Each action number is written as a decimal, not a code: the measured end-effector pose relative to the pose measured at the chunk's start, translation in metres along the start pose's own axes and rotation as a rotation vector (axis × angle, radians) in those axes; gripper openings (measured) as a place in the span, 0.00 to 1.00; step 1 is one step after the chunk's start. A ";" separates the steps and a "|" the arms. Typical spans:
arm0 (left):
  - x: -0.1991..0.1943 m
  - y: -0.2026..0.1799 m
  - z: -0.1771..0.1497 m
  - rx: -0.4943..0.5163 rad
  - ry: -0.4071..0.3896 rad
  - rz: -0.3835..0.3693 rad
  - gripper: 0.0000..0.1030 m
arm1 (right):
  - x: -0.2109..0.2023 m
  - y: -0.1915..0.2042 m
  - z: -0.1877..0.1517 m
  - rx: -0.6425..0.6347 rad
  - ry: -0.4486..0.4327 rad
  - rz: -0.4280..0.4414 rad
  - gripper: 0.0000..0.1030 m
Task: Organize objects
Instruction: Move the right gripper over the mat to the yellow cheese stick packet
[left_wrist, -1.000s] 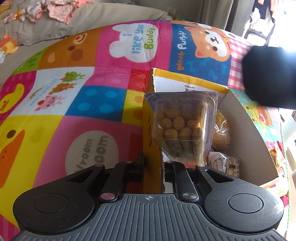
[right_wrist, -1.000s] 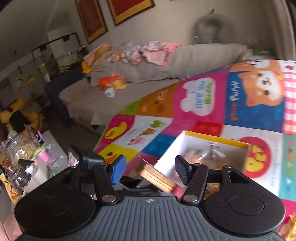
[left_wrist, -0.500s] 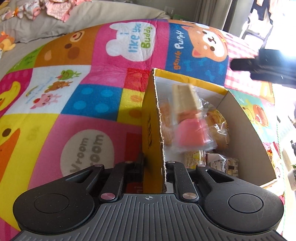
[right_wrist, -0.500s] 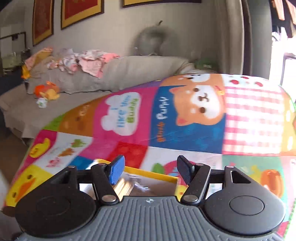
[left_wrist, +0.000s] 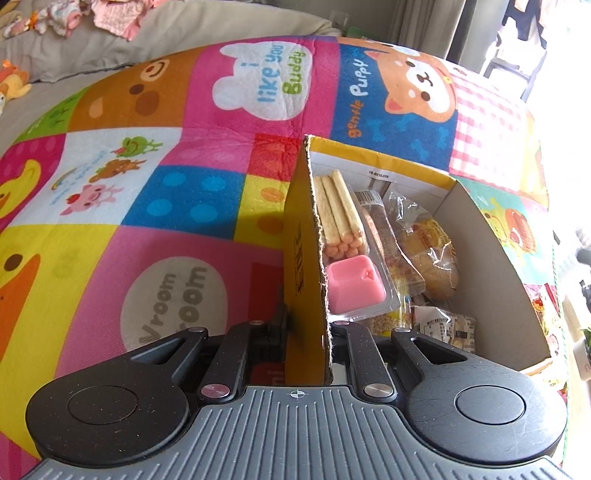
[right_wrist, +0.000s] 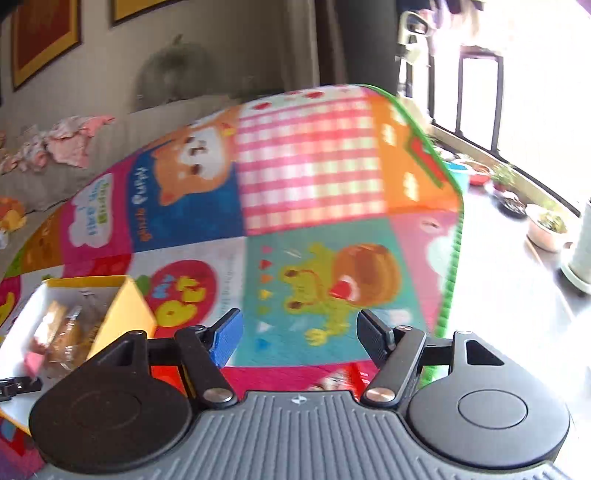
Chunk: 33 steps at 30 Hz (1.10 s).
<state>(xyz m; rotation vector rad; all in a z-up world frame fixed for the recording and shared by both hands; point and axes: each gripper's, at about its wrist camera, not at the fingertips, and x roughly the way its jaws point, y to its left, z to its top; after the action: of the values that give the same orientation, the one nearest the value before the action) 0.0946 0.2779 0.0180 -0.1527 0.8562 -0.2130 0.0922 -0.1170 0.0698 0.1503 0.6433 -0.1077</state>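
A yellow cardboard box (left_wrist: 303, 236) stands open on a colourful play mat (left_wrist: 147, 206). My left gripper (left_wrist: 308, 325) is shut on the box's near left wall. Inside lie a clear pack of biscuit sticks with a pink dip cup (left_wrist: 351, 284), a wrapped bun (left_wrist: 432, 254) and other snack packets (left_wrist: 443, 328). In the right wrist view the box (right_wrist: 125, 310) sits at the lower left, and my right gripper (right_wrist: 297, 338) hovers over the mat to its right, jaws opening with nothing between them.
A grey sofa with pink clothes (left_wrist: 110, 18) and a soft toy (left_wrist: 13, 83) runs behind the mat. Beyond the mat's green right edge (right_wrist: 448, 273), pale floor holds several bowls and plant pots (right_wrist: 546, 229) under a bright window.
The biscuit-stick pack, hanging over the box a second ago, now lies inside it. My right gripper let it go, swung right away from the box, and its jaws widened.
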 end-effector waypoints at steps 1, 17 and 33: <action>0.000 0.000 0.000 -0.001 0.002 0.000 0.14 | 0.000 -0.020 -0.003 0.042 0.007 -0.027 0.67; -0.001 -0.004 0.002 -0.005 0.019 0.022 0.13 | -0.013 -0.019 -0.070 0.023 0.098 0.092 0.66; -0.001 -0.003 0.001 -0.006 0.016 0.018 0.13 | -0.079 0.043 -0.113 -0.190 0.133 0.276 0.67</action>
<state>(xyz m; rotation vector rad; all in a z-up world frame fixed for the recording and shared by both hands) 0.0941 0.2757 0.0203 -0.1490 0.8743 -0.1948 -0.0307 -0.0506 0.0327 0.0621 0.7558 0.2306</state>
